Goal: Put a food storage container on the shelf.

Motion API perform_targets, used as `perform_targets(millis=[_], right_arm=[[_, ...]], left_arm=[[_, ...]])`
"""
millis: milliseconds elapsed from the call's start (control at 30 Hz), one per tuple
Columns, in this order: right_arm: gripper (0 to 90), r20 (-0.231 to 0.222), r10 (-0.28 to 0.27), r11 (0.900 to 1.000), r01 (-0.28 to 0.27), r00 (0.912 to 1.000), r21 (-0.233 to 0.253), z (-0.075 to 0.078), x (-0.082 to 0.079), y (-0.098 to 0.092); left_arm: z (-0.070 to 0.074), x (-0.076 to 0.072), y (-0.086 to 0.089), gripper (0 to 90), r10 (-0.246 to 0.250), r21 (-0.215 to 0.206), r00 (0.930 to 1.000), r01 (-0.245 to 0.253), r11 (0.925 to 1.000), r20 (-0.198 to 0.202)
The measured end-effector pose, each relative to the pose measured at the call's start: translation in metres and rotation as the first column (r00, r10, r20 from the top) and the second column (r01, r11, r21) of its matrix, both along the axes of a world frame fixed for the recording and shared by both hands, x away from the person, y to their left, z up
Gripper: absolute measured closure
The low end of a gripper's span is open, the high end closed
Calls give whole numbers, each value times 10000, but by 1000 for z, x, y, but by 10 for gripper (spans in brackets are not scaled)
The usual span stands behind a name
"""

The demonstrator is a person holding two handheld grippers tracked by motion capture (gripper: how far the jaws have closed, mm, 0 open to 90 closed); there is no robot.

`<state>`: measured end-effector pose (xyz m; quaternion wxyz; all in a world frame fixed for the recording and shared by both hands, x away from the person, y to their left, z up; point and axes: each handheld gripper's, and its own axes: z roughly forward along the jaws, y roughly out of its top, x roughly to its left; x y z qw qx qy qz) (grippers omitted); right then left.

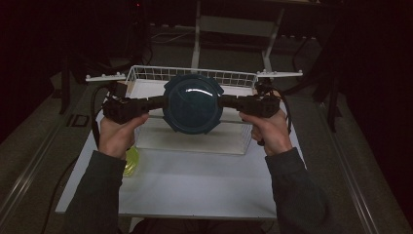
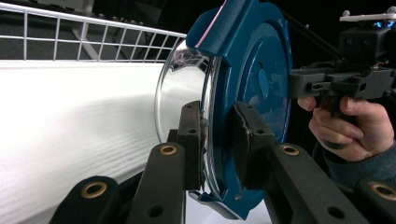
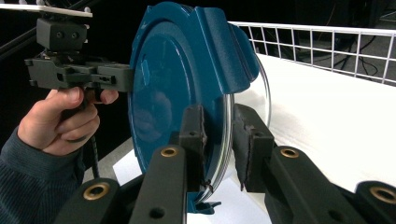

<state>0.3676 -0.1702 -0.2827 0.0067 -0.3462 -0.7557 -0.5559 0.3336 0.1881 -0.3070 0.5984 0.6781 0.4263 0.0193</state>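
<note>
A round glass container with a blue latch lid (image 1: 192,103) hangs on edge over a white wire basket (image 1: 146,73), lid turned toward the person. My left gripper (image 1: 163,101) is shut on its left rim, and my right gripper (image 1: 223,101) is shut on its right rim. In the left gripper view the pads (image 2: 191,140) pinch the clear bowl and the blue lid (image 2: 252,70); the right gripper (image 2: 299,84) meets the far rim. In the right gripper view my jaws clamp the rim of the container (image 3: 173,84), and the left gripper (image 3: 123,77) holds the opposite side.
The basket (image 3: 327,42) stands at the back of a white table (image 1: 195,185). A yellow-green object (image 1: 130,161) lies on the table under the left wrist. The surroundings are dark, with a frame behind the basket.
</note>
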Motion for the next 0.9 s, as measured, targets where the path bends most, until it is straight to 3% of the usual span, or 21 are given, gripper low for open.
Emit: perform_targets(millis=[500,900], right_arm=[[747,-378,-331,9995,330,9987,-22,0,24,2],[747,-824,-496,9988,498,9954,-5,-7,37,6]], left_arm=[[3,28,-2,747,262,31,9991,-261,9997,-332],[-1,39,-1,744,510,41,9962,-509,9987,-700]])
